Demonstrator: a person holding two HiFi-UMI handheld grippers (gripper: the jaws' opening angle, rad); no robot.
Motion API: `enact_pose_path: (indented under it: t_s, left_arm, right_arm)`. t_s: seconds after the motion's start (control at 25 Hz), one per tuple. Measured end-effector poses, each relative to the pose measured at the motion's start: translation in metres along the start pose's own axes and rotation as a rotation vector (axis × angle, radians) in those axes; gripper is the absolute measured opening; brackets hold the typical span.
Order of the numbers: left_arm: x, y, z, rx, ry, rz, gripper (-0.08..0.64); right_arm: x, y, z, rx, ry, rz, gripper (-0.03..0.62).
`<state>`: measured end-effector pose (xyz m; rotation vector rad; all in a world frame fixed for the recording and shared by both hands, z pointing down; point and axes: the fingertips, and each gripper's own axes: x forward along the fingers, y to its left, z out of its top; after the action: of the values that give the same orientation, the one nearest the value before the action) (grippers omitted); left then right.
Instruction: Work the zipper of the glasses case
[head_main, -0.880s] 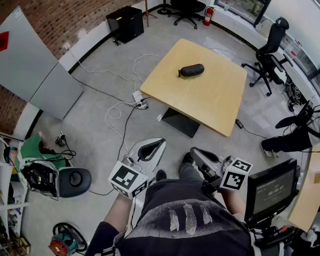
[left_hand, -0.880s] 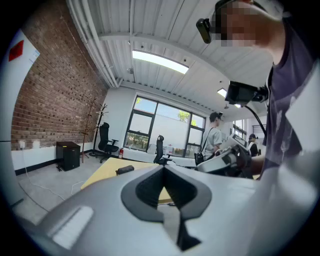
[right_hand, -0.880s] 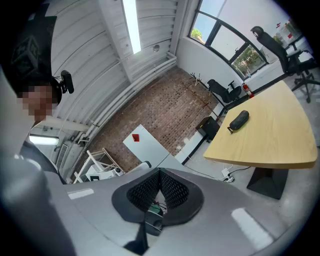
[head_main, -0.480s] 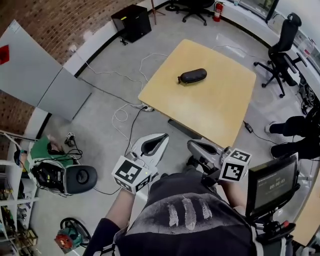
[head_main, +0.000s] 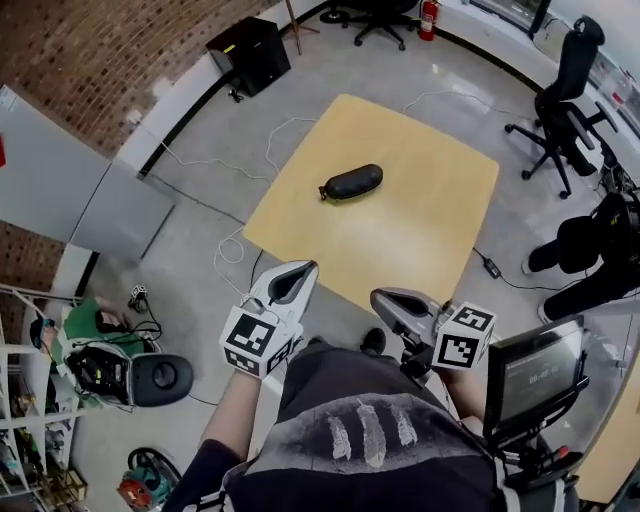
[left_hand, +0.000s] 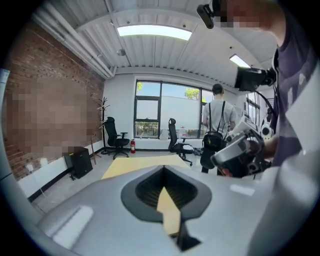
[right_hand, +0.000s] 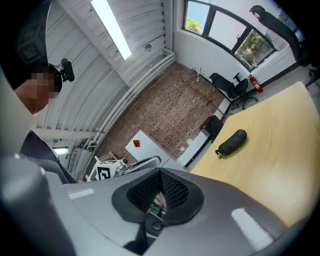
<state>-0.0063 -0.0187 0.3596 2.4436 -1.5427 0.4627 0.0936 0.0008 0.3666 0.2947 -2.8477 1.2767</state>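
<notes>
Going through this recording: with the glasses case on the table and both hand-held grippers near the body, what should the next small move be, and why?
Probably step up to the table and reach toward the glasses case. It lies untouched mid-table, while the left hand-held gripper and right hand-held gripper are short of the table's near edge, jaws together and empty.

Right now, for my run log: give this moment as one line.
stage: before contact | glasses case: on table, untouched | left gripper: shut, empty | right gripper: shut, empty

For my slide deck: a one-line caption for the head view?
Lone glasses case on the wooden table; left gripper and right gripper, both shut and empty, held short of it.
</notes>
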Motion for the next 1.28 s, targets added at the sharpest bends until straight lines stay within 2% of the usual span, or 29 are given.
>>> enact_pose_path:
  t_s: [0.16, 0.28, 0.52, 0.68, 0.8, 0.88, 1.0, 1.12, 1.2, 1.28]
  left_arm:
    - [0.012, 0.045, -0.003, 0.027, 0.018, -0.013, 0.002]
    - [0.05, 0.074, 0.008, 0.048, -0.021, -0.102, 0.002]
    - [0.101, 0.103, 0.012, 0.07, -0.02, -0.237, 0.002]
    - [0.126, 0.118, 0.011, 0.097, -0.04, -0.306, 0.002]
    - [0.133, 0.141, 0.005, 0.104, -0.025, -0.317, 0.002]
    - [0.132, 0.156, -0.005, 0.1, 0.013, -0.302, 0.002]
    - [0.141, 0.16, -0.011, 0.125, 0.064, -0.265, 0.002]
    - [0.183, 0.153, -0.013, 0.165, 0.077, -0.27, 0.002]
    - [0.199, 0.16, -0.026, 0.176, 0.107, -0.286, 0.002]
    - [0.201, 0.177, -0.053, 0.191, 0.182, -0.301, 0.002]
  right_arm:
    - [0.031, -0.019, 0.007, 0.005, -0.033, -0.024, 0.0]
    - [0.053, -0.049, 0.028, -0.054, -0.062, -0.112, 0.0]
    - [0.087, -0.056, 0.075, -0.134, -0.106, -0.188, 0.0]
    - [0.104, -0.067, 0.077, -0.155, -0.078, -0.249, 0.0]
    - [0.121, -0.068, 0.075, -0.165, -0.042, -0.285, 0.0]
    - [0.125, -0.067, 0.07, -0.151, -0.027, -0.304, 0.0]
    - [0.106, -0.062, 0.068, -0.105, -0.029, -0.304, 0.0]
    - [0.079, -0.077, 0.083, -0.104, -0.063, -0.341, 0.0]
    - [0.083, -0.088, 0.083, -0.089, -0.077, -0.359, 0.0]
    - [0.106, -0.099, 0.072, -0.056, -0.061, -0.349, 0.0]
